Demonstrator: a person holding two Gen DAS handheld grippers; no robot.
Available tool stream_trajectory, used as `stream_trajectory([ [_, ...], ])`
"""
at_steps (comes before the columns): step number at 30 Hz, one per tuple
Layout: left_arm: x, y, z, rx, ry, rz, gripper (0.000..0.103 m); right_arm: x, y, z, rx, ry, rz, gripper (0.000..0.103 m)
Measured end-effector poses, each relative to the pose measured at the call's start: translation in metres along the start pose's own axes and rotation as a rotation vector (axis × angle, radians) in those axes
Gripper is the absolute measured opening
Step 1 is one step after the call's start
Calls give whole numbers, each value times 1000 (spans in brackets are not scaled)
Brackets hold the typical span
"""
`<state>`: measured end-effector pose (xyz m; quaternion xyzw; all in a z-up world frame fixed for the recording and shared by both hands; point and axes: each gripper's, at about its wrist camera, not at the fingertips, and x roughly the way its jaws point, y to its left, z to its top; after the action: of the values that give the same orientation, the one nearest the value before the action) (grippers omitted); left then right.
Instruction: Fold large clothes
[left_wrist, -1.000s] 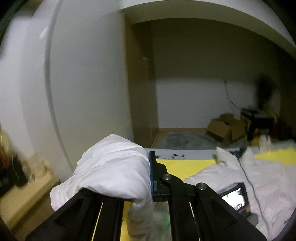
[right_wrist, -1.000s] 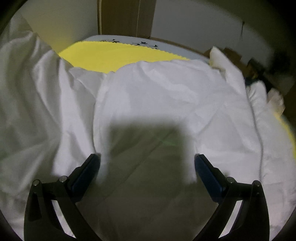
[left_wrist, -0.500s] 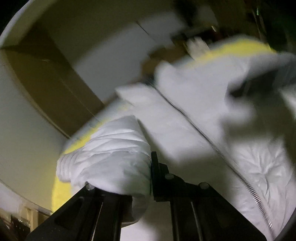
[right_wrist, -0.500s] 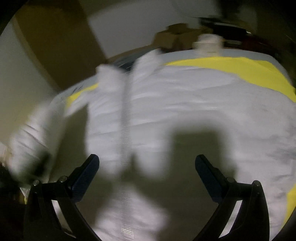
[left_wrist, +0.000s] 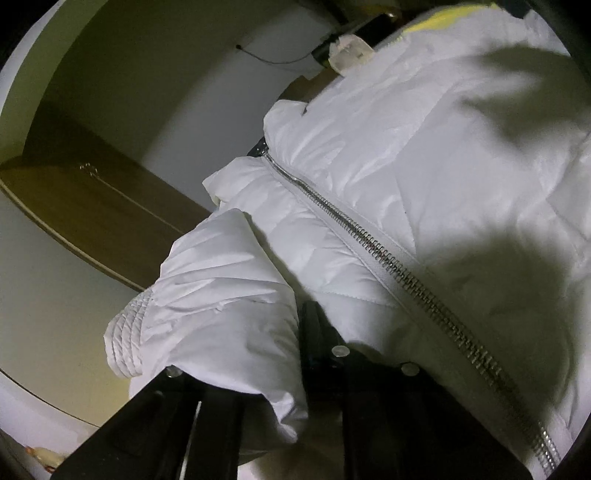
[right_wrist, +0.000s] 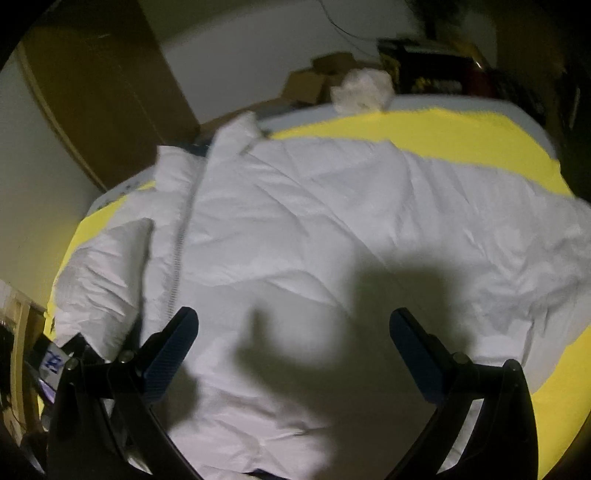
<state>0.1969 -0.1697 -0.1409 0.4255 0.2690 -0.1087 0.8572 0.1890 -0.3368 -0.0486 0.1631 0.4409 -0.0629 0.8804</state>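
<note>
Holding the jacket (right_wrist: 314, 229) sleeve (left_wrist: 221, 295) in our left gripper (left_wrist: 299, 354), jaws clenched, to fold it inward; right gripper (right_wrist: 293, 339) hovers released.

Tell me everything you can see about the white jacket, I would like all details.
The white jacket is puffy and quilted, with a smooth, slightly shiny shell. It lies spread, front up, on the yellow cover. Its metal zipper looks closed up to the collar. One sleeve, with a ribbed cuff, is clamped in the left gripper and lifted. The right gripper hovers open above it.
</note>
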Motion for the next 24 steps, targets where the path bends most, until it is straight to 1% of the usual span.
stream_trajectory([
  [2,0,3,-3,-25,-4,-2,14,-5,16,3,-35,-10,-1,103],
  [3,1,4,-4,-37,-7,-3,16,-7,23,6,-47,-12,5,103],
  [4,-4,8,-6,-58,-18,-8,20,-7,30,9,-60,-14,5,103],
  [5,-8,13,-7,-78,-35,-14,27,-8,39,13,-76,-24,-1,103],
  [6,-21,21,-11,-110,-72,-2,34,-10,45,16,-88,-35,-9,103],
  [7,-31,28,-15,-135,-99,17,52,-12,53,19,-104,-46,-20,103],
  [8,-46,36,-20,-167,-137,26,78,-13,60,23,-120,-55,-34,103],
  [9,-64,48,-27,-202,-187,41,99,-13,66,26,-131,-62,-39,103],
  [10,-80,57,-34,-225,-226,51,102,-13,74,29,-148,-69,-47,103],
  [12,-101,70,-43,-253,-251,34,101,-11,89,33,-177,-78,-72,103],
  [14,-125,82,-58,-296,-278,18,101,-8,109,32,-207,-72,-58,103],
  [15,-138,91,-69,-326,-298,25,101,-7,120,30,-225,-67,-45,103],
  [17,-157,107,-87,-389,-318,45,101,-4,156,19,-313,-67,-20,103],
  [18,-163,122,-97,-455,-323,47,101,-2,174,13,-363,-68,-26,103],
  [19,-168,134,-105,-509,-320,40,101,6,200,3,-436,-62,-42,103],
  [20,-171,140,-110,-539,-317,37,101,13,217,-4,-476,-57,-48,103],
  [21,-175,150,-118,-591,-311,38,101,22,233,-10,-508,-51,-59,103],
  [23,-178,161,-128,-650,-293,38,101,43,267,-23,-562,-34,-89,103],
  [24,-180,165,-133,-676,-280,38,101,52,279,-28,-589,-35,-118,103],
])
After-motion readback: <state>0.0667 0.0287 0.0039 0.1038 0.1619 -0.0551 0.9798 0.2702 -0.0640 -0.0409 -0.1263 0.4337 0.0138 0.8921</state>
